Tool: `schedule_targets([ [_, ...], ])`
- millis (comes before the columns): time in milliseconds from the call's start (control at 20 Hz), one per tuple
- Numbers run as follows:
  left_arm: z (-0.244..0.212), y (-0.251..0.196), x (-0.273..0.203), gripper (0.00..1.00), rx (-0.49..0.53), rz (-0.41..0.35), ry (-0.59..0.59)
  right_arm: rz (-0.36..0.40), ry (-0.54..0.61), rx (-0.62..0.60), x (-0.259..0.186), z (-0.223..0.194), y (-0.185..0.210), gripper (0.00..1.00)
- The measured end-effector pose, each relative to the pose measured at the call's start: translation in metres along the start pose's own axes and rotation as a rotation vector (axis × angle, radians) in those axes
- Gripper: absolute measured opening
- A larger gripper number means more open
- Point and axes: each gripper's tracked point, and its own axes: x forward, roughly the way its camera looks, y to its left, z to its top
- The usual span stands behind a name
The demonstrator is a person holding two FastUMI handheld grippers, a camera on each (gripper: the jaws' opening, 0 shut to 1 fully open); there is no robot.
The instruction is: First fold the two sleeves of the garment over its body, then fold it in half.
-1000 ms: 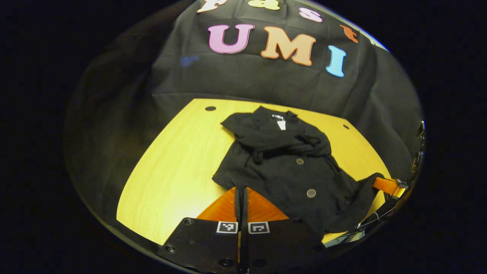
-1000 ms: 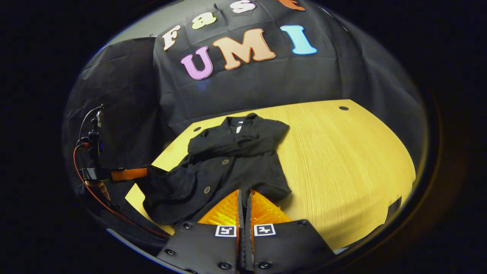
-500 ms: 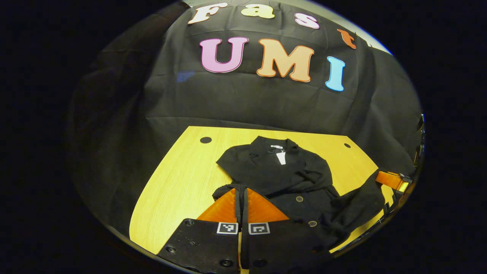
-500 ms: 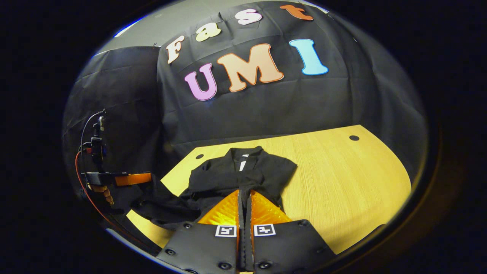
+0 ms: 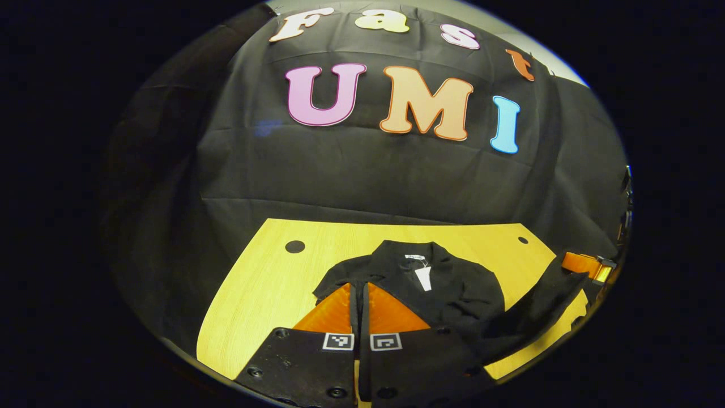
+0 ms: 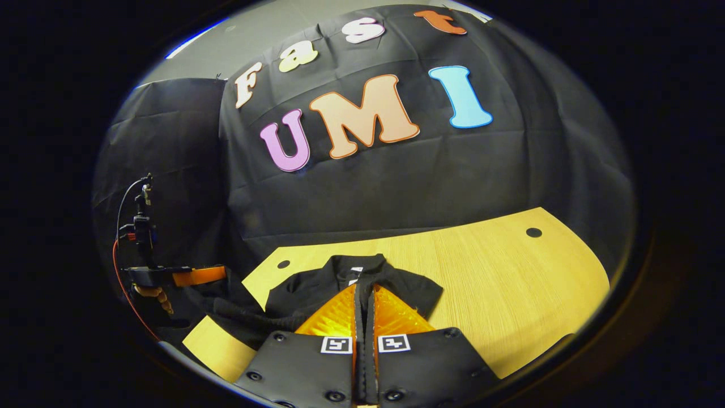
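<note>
Tongs, left and right, are each clamping the black garment's lifted hem. Its collar end is lying near the counter's far edge.

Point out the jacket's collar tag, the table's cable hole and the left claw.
collar tag [image 5: 422, 277]: left gripper view, middle of the white hanging tag.
cable hole [image 5: 294, 246]: left gripper view, centre of the dark round hole in the table.
left claw [image 5: 359, 289]: left gripper view, seam between its closed fingertips.
</note>
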Motion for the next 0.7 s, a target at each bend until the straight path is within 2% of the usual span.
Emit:
schedule_targets([
  [350,0.011,0.014,0.052,0.0,-0.009,-0.003,-0.019,-0.038,0.008,0.03,0.051,0.013,-0.007,0.02],
  [500,0.014,0.02,0.074,0.0,0.01,0.006,-0.022,-0.078,0.008,0.044,0.072,0.019,-0.015,0.0],
  [550,0.014,0.025,0.082,0.0,0.031,0.028,-0.028,-0.104,0.005,0.052,0.078,0.021,-0.021,0.02],
  [600,0.016,0.04,0.088,0.0,0.06,0.098,-0.036,-0.132,0.005,0.067,0.082,0.022,-0.027,0.02],
  [650,0.025,0.054,0.096,0.03,0.089,0.161,-0.075,-0.164,-0.001,0.085,0.087,0.024,-0.032,0.02],
  [700,0.038,0.059,0.095,0.35,0.115,0.197,-0.108,-0.18,-0.007,0.098,0.092,0.027,-0.035,0.07],
])
